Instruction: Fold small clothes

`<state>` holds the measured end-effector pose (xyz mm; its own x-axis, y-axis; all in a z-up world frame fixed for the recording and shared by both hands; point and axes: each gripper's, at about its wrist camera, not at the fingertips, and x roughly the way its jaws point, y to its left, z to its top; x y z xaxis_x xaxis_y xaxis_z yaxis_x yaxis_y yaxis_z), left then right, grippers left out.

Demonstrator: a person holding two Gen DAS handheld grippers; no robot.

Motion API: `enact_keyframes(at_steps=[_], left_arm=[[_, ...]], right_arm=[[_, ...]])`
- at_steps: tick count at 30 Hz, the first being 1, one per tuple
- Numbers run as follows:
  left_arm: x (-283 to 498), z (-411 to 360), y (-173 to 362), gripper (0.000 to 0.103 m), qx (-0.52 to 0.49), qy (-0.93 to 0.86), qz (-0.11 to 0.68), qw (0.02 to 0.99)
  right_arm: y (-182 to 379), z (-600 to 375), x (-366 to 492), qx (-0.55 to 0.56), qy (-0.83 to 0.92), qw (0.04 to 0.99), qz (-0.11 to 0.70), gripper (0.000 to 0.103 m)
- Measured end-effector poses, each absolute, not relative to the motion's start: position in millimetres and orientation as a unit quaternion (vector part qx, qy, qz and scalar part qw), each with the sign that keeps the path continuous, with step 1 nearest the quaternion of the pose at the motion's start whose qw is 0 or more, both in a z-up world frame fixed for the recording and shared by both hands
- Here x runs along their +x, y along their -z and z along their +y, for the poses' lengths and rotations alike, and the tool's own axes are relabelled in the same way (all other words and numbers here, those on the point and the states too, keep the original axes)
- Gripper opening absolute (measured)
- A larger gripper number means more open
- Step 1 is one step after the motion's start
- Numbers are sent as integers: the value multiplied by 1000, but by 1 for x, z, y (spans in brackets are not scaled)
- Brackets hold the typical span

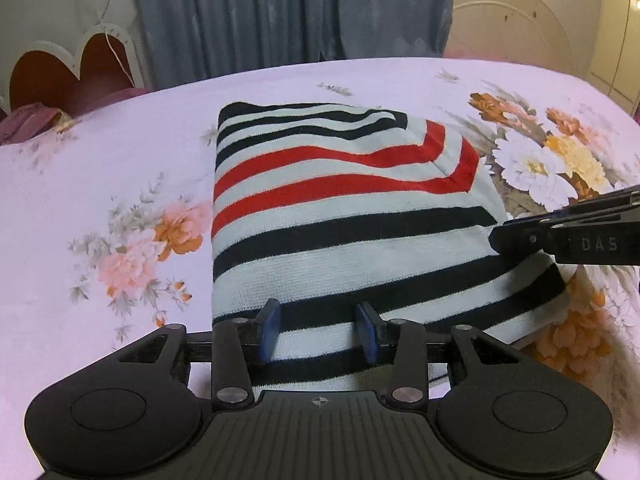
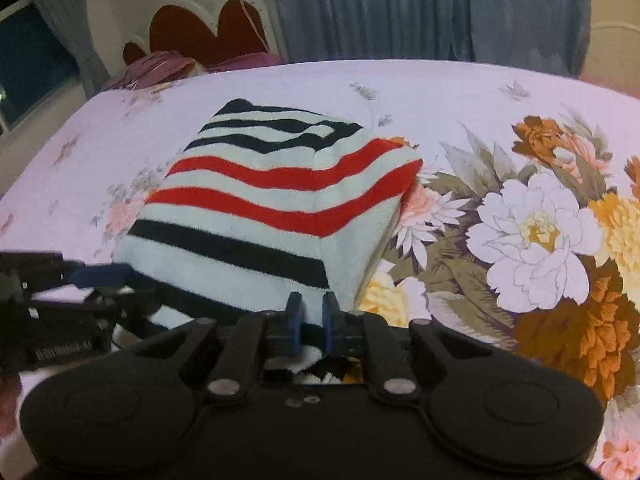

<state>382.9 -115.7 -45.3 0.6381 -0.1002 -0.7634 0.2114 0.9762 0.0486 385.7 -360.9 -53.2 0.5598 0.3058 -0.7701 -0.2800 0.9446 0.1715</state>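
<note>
**A:** Item one, the garment?

**B:** Striped knit garment (image 1: 344, 216), white ground with navy and red bands, folded into a rough rectangle. It lies near the middle of the floral bedsheet (image 1: 100, 184). Left edge straight and tidy; the far right corner is turned in on a diagonal, so the stripes meet at an angle there. The near edge lifts off the sheet toward both grippers.

**A:** Item two, the left gripper?

**B:** Left gripper (image 1: 318, 330), black body with blue pads (image 1: 269, 330). Jaws spread moderately wide, one pad on each side of the near hem; the cloth passes between them, but neither pad presses it (no pinch visible).

**A:** Item three, the right one?

**B:** Right gripper (image 2: 311, 316), same make. Jaws nearly together, a narrow slot left, with the near right corner of the garment caught between the pads. From the left wrist view it enters at the right, its tip on the garment's right edge.

**A:** Surroundings and free room?

**B:** Open sheet to the left of the garment and beyond its far edge; more to the right, over the large printed flowers. At the far side stand a blue-grey curtain (image 1: 288, 12) and a heart-shaped headboard (image 1: 72, 68), well apart from the garment. A purple pillow (image 2: 168, 66) sits at the far left.
</note>
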Motion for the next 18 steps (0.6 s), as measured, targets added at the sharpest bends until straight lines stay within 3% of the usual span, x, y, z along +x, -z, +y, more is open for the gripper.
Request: enact_keyframes(at_steps=[10, 12, 15, 17, 18], left_arm=[[379, -122, 45, 41, 90, 77, 424, 898], [379, -118, 43, 46, 73, 73, 421, 901], [378, -118, 42, 63, 73, 64, 417, 904], [378, -118, 41, 75, 76, 61, 413, 905], [378, -118, 40, 76, 76, 61, 413, 906]], right_arm=[[49, -369, 378, 36, -169, 886, 430, 12], [43, -377, 376, 68, -173, 889, 418, 16], [42, -392, 376, 101, -162, 890, 414, 24], [44, -401, 376, 119, -161, 888, 414, 33], [45, -405, 376, 127, -160, 887, 414, 42]])
